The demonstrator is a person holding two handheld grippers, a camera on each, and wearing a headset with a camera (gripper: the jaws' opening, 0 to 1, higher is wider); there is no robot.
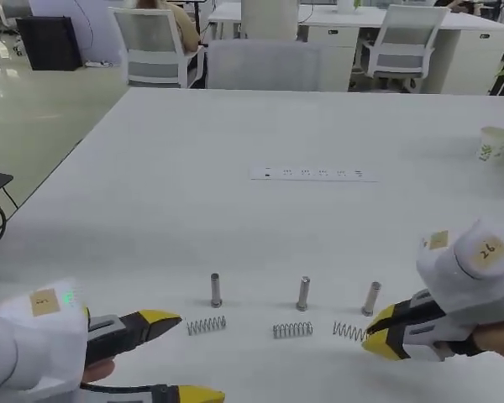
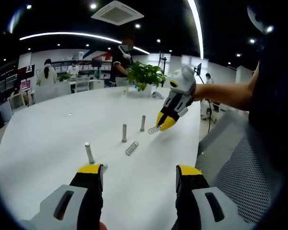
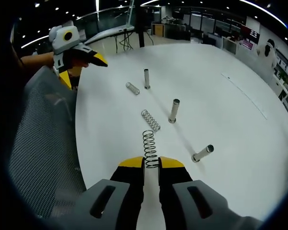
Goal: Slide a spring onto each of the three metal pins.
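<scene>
Your right gripper (image 3: 152, 163) has its fingers clamped on one end of a spring (image 3: 149, 141) lying on the counter (image 1: 319, 227) beside the right pin (image 1: 371, 298). Lift the spring, align it over the pin, then lower. The left gripper (image 2: 139, 171) fingers stand apart.

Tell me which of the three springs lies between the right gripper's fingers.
The rightmost spring: its end sits between the fingers of the right gripper. The middle spring and left spring lie free.

Three pins (image 1: 303, 294) in row on table (image 1: 151, 193); spring (image 1: 292, 330) before each; power strip (image 1: 312, 174) behind.
</scene>
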